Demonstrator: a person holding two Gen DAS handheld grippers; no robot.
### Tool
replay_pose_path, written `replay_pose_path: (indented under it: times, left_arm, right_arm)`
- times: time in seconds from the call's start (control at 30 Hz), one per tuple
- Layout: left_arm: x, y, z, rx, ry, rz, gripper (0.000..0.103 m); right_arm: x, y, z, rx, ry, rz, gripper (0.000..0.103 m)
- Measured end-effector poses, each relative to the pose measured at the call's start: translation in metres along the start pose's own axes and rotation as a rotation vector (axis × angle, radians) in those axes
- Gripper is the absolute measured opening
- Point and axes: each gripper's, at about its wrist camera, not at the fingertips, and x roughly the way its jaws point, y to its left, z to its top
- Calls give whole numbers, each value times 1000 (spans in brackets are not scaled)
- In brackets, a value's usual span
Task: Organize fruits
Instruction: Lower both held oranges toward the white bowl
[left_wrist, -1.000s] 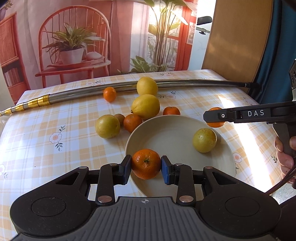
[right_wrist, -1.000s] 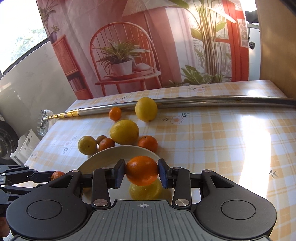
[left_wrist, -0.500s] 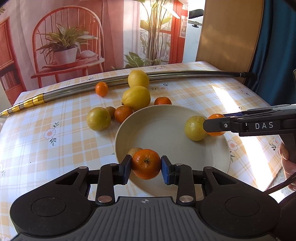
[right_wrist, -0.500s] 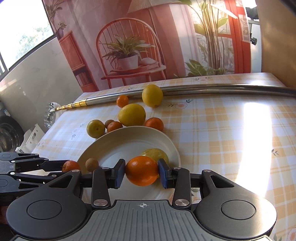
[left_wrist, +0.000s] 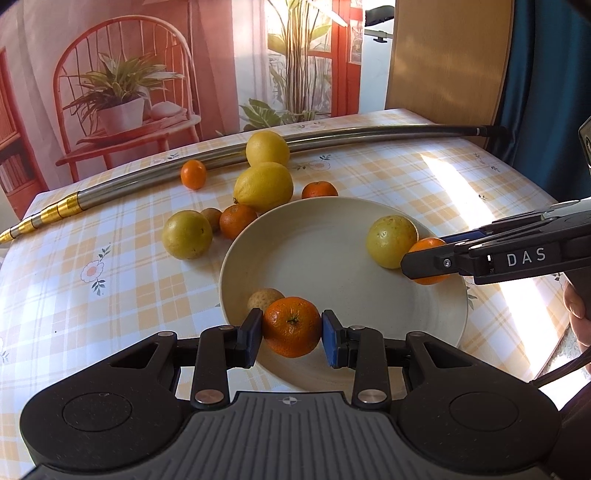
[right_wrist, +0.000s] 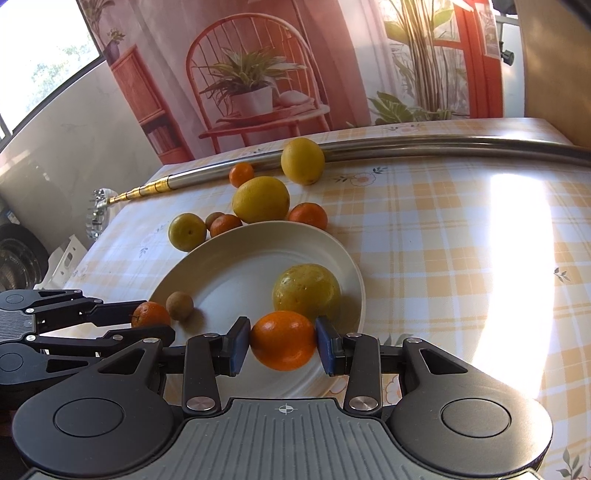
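Note:
A cream plate (left_wrist: 332, 258) sits on the checked tablecloth. My left gripper (left_wrist: 291, 332) is shut on a mandarin (left_wrist: 291, 326) over the plate's near-left rim, beside a small brown fruit (left_wrist: 265, 300). My right gripper (right_wrist: 282, 345) is shut on an orange (right_wrist: 283, 339) low over the plate's (right_wrist: 236, 280) near edge, right next to a yellow-green fruit (right_wrist: 306, 291). Each gripper shows side-on in the other's view: the right one (left_wrist: 424, 264) and the left one (right_wrist: 147, 325).
Loose fruit lies beyond the plate: two lemons (left_wrist: 264, 186) (left_wrist: 267, 148), three small mandarins (left_wrist: 193, 174) (left_wrist: 319, 190) (left_wrist: 238, 220), a yellow-green fruit (left_wrist: 187, 239). A long metal pole (left_wrist: 351, 134) crosses the table's back. A hand (left_wrist: 578, 314) shows at the right edge.
Both grippers have come lower and closer over the plate, each still holding its fruit. The right one's orange now sits beside the yellow-green fruit.

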Motion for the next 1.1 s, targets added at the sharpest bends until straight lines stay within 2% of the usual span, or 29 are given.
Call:
replay_pose_path:
  times: [0.27, 0.7, 1.1]
  left_arm:
    - [5, -6, -2, 35, 0, 22, 36]
    - [7, -2, -4, -6, 13, 25, 36]
    - [4, -5, -9, -14, -6, 27, 36]
  right_arm:
    - [7, 0, -2, 2, 36, -29, 35]
    - [9, -1, -4, 11, 42, -33, 36]
    - [8, 20, -8, -118, 22, -90, 50]
